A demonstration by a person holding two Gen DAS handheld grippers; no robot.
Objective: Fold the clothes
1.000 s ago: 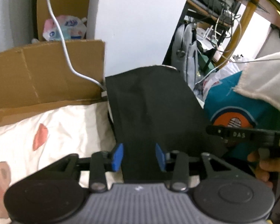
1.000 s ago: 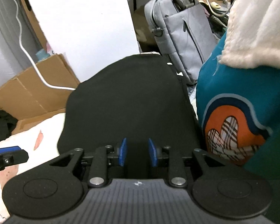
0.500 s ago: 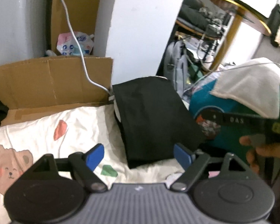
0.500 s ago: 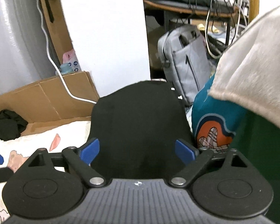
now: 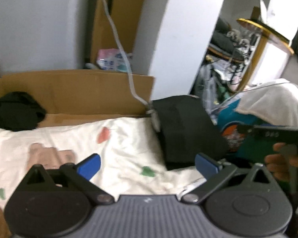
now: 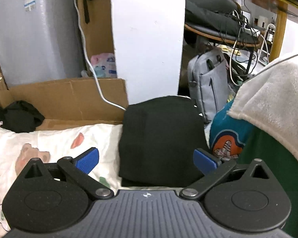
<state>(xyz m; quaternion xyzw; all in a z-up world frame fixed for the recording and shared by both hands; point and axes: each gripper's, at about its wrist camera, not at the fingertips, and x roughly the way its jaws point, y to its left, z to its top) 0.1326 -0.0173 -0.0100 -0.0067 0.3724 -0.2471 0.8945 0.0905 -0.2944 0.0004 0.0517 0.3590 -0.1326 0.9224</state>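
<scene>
A folded black garment (image 6: 161, 136) lies flat at the far right of the white printed bedsheet (image 6: 55, 138); it also shows in the left wrist view (image 5: 186, 130). My right gripper (image 6: 146, 161) is open and empty, just short of the garment's near edge. My left gripper (image 5: 147, 165) is open and empty over the sheet (image 5: 119, 144), left of the garment. A second black garment (image 6: 19, 117) lies crumpled at the far left, also in the left wrist view (image 5: 14, 111).
A stack of clothes with a teal printed piece (image 6: 226, 136), a green piece and a cream towel (image 6: 274, 99) stands right of the folded garment. Cardboard (image 6: 69, 97) lines the bed's far edge. A white cable (image 6: 93, 75) hangs down. A grey backpack (image 6: 206, 85) stands behind.
Both grippers opened, released the black garment and pulled back from it. The garment now lies folded on the sheet. The left gripper swung left.
</scene>
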